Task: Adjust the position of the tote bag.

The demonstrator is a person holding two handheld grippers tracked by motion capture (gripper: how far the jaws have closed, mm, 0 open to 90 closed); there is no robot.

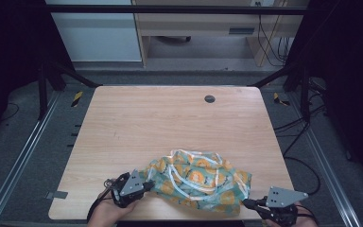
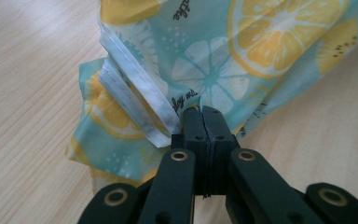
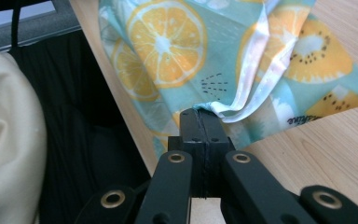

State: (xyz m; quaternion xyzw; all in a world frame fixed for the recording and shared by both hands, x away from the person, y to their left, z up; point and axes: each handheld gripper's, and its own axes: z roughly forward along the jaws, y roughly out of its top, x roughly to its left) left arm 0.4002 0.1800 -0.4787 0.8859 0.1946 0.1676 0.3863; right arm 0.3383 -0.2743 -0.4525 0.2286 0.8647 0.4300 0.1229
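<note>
Here both tongs, left and right, pinch the fruit-print cloth.

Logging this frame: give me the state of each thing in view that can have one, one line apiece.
Fruit-print cloth: crumpled in a loose heap at the table's near edge, pinched at both ends.
Left claw: shut on the cloth's edge, beside a white hem.
Right claw: shut on the cloth at the table's edge, by a white hem.
Wooden table: bare beyond the cloth, with a dark round grommet near the far edge.
</note>
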